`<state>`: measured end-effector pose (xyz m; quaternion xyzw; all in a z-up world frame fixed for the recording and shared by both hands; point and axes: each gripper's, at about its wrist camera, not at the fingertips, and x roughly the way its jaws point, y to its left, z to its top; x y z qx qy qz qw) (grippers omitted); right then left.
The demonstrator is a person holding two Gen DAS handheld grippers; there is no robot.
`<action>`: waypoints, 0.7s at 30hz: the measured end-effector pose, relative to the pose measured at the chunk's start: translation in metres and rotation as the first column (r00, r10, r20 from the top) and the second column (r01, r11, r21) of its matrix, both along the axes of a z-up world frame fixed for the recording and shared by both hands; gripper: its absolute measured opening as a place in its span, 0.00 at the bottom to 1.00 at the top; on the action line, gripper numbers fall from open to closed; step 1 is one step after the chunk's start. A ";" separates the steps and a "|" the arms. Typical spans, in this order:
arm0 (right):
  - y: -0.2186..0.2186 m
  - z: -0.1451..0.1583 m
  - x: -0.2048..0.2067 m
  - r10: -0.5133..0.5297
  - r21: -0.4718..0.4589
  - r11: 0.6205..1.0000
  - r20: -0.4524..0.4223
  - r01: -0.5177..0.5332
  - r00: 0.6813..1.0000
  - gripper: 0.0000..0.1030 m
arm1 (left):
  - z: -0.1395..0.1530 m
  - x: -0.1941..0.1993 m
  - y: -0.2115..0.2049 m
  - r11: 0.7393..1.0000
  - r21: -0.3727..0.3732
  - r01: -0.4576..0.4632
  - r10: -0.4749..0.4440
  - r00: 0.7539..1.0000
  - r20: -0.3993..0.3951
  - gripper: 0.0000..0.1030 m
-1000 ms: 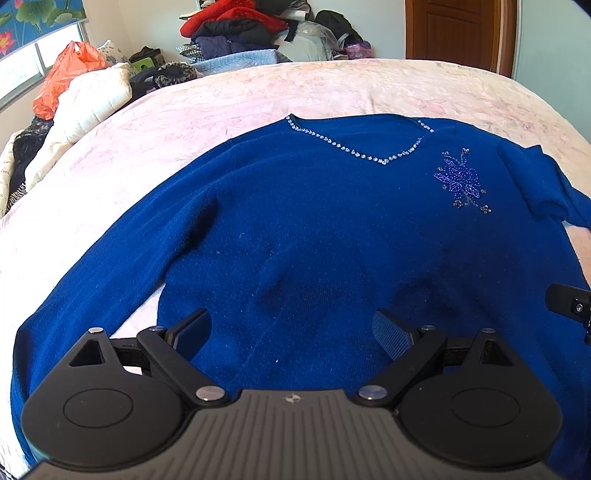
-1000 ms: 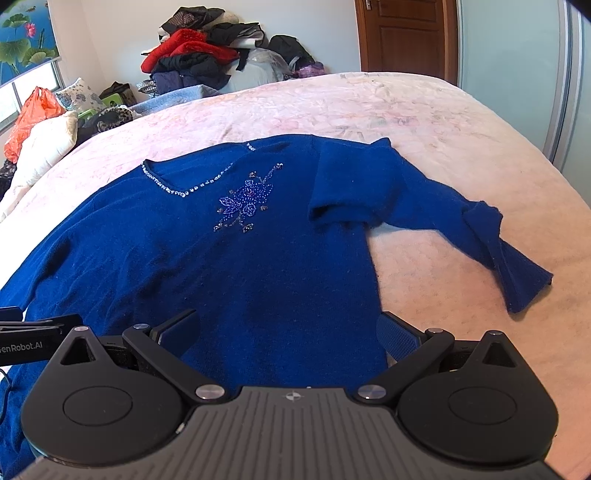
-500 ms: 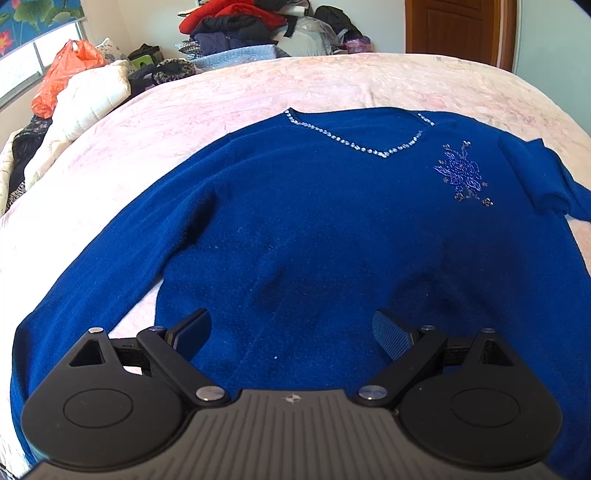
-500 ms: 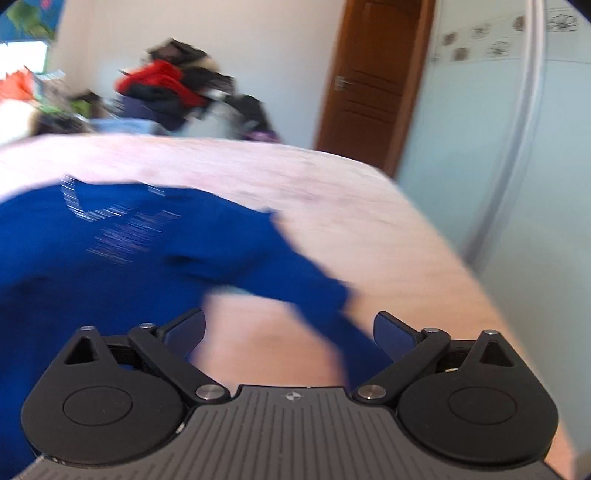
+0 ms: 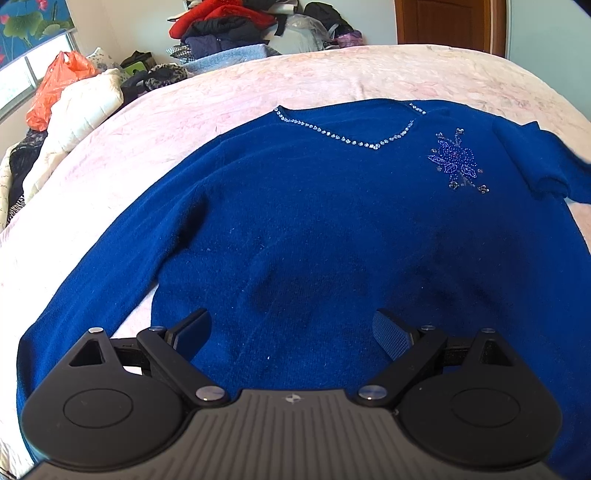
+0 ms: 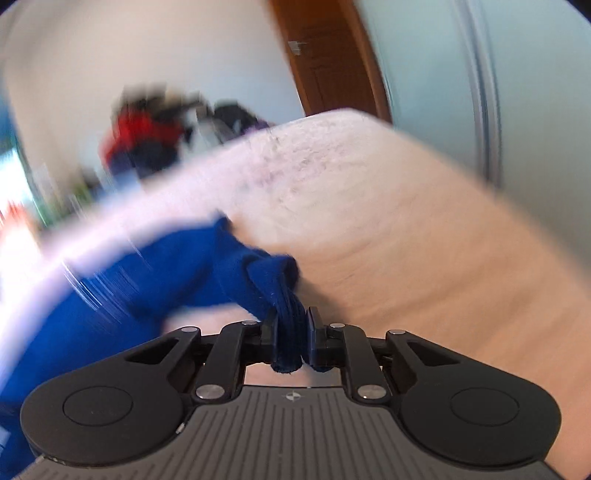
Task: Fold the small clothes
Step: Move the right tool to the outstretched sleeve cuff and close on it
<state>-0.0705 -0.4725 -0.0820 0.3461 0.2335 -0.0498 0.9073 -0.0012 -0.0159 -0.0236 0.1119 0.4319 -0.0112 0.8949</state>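
Note:
A dark blue sweater with a beaded V-neck and a beaded flower on the chest lies flat, front up, on a pale pink bed. My left gripper is open and empty, held just above the sweater's lower body. In the right wrist view my right gripper is shut on the cuff of the sweater's sleeve, which is bunched and lifted off the bed. That view is blurred by motion.
A pile of clothes lies beyond the bed's far edge. An orange plastic bag and a white quilt sit at the far left. A wooden door is at the back right.
My right gripper swung right to the sleeve end and shut on its cuff, lifting it. My left gripper stayed open, drifting slightly over the sweater.

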 end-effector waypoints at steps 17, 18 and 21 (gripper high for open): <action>0.026 0.020 -0.034 -0.314 -0.473 0.840 -0.021 0.267 0.949 0.53 | -0.002 0.001 -0.004 1.000 0.006 0.014 -0.014 1.000 -0.012 0.92; 0.045 0.021 -0.018 -0.228 -0.550 0.820 -0.057 0.160 0.972 0.55 | -0.002 0.000 -0.006 1.000 0.010 0.019 -0.019 1.000 -0.010 0.92; 0.092 0.008 0.020 -0.037 -0.692 0.716 -0.173 -0.095 0.984 0.56 | -0.001 -0.001 -0.006 1.000 0.017 0.022 -0.021 1.000 -0.004 0.92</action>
